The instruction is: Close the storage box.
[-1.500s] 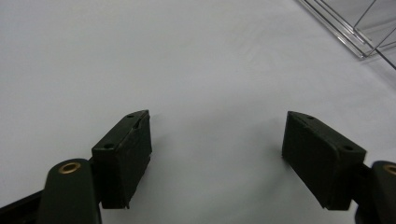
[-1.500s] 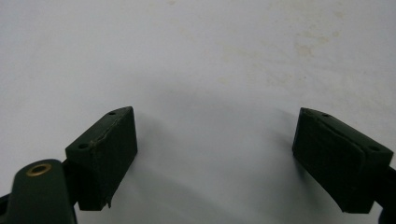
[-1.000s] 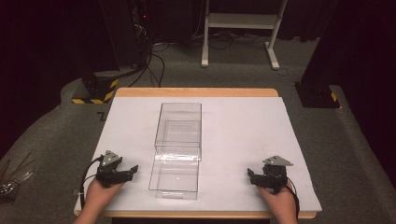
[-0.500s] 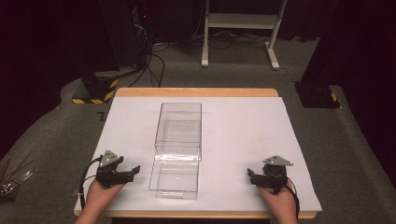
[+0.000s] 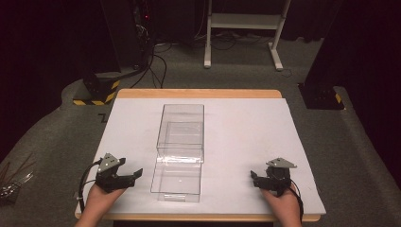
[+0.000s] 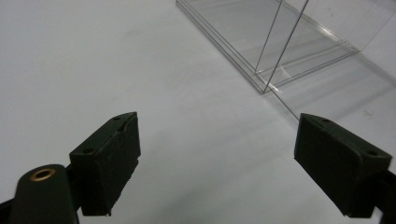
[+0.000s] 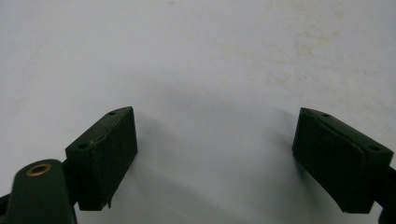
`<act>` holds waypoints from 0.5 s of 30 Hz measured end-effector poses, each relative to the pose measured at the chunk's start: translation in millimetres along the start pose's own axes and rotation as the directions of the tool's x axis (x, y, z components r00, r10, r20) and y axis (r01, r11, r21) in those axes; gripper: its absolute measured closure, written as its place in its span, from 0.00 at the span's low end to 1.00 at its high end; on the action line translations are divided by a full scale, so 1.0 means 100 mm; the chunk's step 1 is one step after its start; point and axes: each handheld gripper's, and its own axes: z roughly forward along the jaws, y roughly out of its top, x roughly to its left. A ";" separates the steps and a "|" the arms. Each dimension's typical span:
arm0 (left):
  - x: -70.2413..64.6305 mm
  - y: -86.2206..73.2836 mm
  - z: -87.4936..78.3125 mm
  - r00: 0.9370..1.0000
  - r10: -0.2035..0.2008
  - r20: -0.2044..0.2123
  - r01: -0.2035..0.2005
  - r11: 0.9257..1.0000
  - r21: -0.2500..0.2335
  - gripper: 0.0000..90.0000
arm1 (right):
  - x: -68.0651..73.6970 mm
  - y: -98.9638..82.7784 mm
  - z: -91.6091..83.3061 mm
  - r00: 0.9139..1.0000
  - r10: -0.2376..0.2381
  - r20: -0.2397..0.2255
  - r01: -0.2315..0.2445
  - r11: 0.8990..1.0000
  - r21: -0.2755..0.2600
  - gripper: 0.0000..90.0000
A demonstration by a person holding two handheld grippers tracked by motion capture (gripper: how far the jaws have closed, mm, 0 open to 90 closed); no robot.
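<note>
Tools sit at our near edge: left tool (image 5: pixel 135 173) near the left corner, right tool (image 5: pixel 253 178) near the right, both spread wide and holding nothing. We see the clear box (image 5: pixel 180 149) between them at mid-surface, nearer the left tool, untouched.

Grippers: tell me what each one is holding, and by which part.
Nothing is held. The left gripper and the right gripper both have their jaws spread over the bare white table, beside the clear box.
</note>
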 end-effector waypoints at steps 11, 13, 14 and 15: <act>-0.17 0.05 -0.22 1.000 0.025 0.016 -0.024 0.998 -0.058 0.17 | 0.00 0.00 0.00 1.000 0.000 0.000 0.000 1.000 0.000 0.15; -0.20 0.07 -0.24 0.999 0.029 0.021 -0.028 0.997 -0.072 0.17 | 0.00 0.00 0.00 1.000 0.003 0.000 -0.003 1.000 0.001 0.15; -0.22 0.07 -0.25 0.999 0.029 0.024 -0.027 0.997 -0.075 0.17 | 0.00 0.00 0.00 1.000 0.003 0.000 -0.003 1.000 0.001 0.15; -0.23 0.08 -0.25 0.999 0.034 0.023 -0.032 0.996 -0.078 0.17 | 0.00 0.00 0.00 1.000 0.003 0.000 -0.003 1.000 0.001 0.15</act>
